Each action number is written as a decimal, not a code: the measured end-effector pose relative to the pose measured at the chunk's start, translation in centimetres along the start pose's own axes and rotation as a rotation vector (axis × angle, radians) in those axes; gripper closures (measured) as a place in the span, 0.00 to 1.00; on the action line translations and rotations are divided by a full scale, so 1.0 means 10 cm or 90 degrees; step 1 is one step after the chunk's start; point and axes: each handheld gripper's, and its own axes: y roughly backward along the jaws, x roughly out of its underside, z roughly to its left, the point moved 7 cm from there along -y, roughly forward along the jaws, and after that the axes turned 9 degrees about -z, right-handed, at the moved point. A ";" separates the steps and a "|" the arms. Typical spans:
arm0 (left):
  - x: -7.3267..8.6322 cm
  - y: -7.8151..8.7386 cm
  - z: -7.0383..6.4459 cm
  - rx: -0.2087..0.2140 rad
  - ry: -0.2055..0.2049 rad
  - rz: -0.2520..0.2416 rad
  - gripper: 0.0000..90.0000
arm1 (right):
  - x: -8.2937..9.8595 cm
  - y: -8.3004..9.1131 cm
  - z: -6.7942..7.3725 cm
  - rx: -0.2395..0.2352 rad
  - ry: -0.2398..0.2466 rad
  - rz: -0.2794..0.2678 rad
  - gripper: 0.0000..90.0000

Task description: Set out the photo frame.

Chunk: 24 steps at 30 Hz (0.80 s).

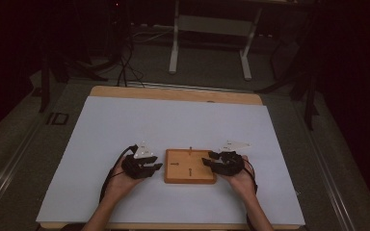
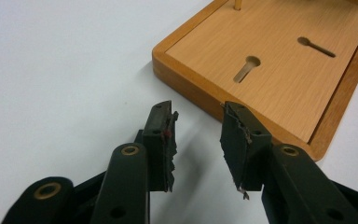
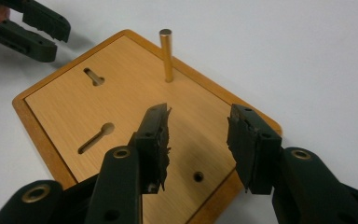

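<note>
Both tongs stand apart and hold nothing. The left gripper [image 1: 150, 167] rests on the white table cover [image 1: 101, 130] just left of the wooden board [image 1: 190, 166], its jaws pointing at the board's left edge; in the left gripper view the tips [image 2: 198, 126] hang short of the raised rim [image 2: 205, 93]. The right gripper [image 1: 211, 161] sits at the board's right edge, and in the right gripper view its jaws [image 3: 198, 133] hover over the board's near right part, beside a small round hole [image 3: 198, 176]. A brass peg [image 3: 167, 55] stands upright at the board's far edge; two keyhole slots [image 3: 95, 137] lie in its face. This looks like the approach step, with nothing gripped yet. Next, judging by the layout, one gripper would steady the board while the other closes on the peg, which calls for a straight, upright grip.
</note>
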 end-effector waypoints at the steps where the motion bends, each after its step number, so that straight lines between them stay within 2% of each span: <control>1: 0.00 0.00 0.00 0.000 0.000 0.000 0.70 | 0.00 0.00 0.00 0.000 0.000 0.000 0.64; 2: -0.02 0.00 -0.01 0.004 0.002 -0.005 0.70 | -0.02 0.02 -0.02 0.008 -0.002 -0.008 0.64; 7: -0.08 -0.01 -0.03 0.008 0.006 -0.013 0.68 | -0.03 0.05 -0.04 0.011 0.002 -0.010 0.64; 15: -0.22 -0.04 -0.05 0.019 0.008 -0.039 0.67 | 0.06 0.20 -0.06 0.025 0.007 -0.012 0.64; 22: -0.32 -0.12 -0.09 0.029 -0.001 -0.044 0.69 | 0.15 0.25 -0.11 0.033 0.002 -0.020 0.64; 24: -0.34 -0.15 -0.10 0.036 -0.006 -0.045 0.72 | 0.16 0.24 -0.11 0.040 0.011 -0.016 0.64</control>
